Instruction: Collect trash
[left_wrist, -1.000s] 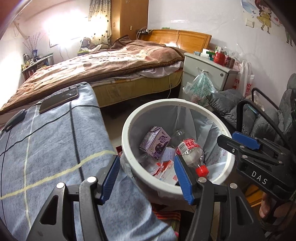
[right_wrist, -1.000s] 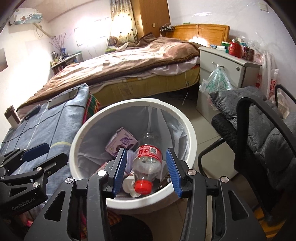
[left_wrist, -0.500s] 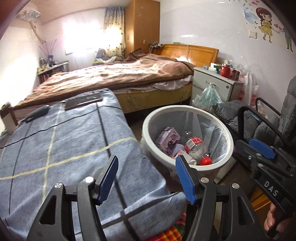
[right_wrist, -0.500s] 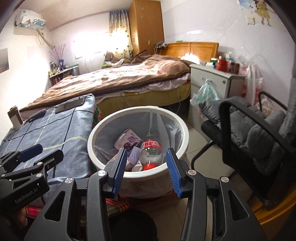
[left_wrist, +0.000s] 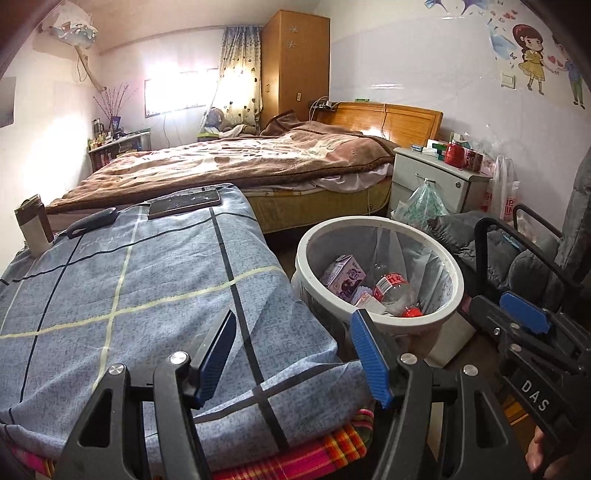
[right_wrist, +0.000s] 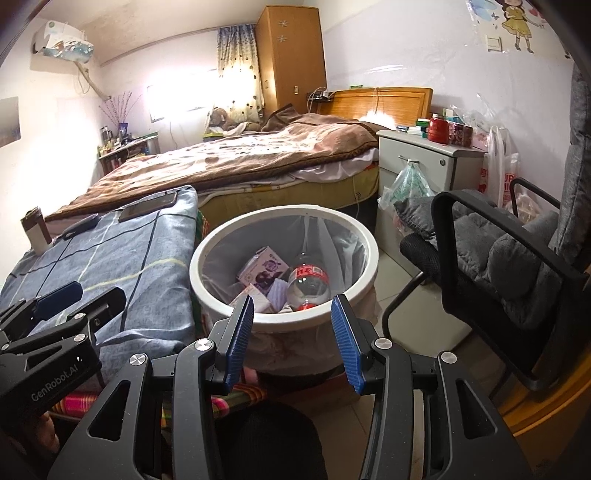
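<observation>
Trash, a bottle (right_wrist: 308, 282) and a carton (right_wrist: 263, 271), lies inside the white bin (right_wrist: 284, 323) beside the worktop's (left_wrist: 122, 295) right edge. Left hand-held gripper (left_wrist: 293, 360) and right hand-held gripper (right_wrist: 291, 341) are both wide open, holding nothing. Risk: reaching for the phone (left_wrist: 184, 203) or remote (left_wrist: 92, 223) at the far edge, mistaking them for trash.

"DAS" on right gripper (left_wrist: 522, 319), "GenRobot.AI" on left gripper (right_wrist: 59, 299)

1. White trash bin (right_wrist: 284, 321): smooth glossy plastic rim, thin translucent liner.
2. Clear plastic bottle (right_wrist: 308, 286), glossy, beside a printed cardboard carton (right_wrist: 263, 271).
3. Left: matt woven checked cloth (left_wrist: 122, 291).
4. Far: varnished wooden headboard (left_wrist: 388, 118).
</observation>
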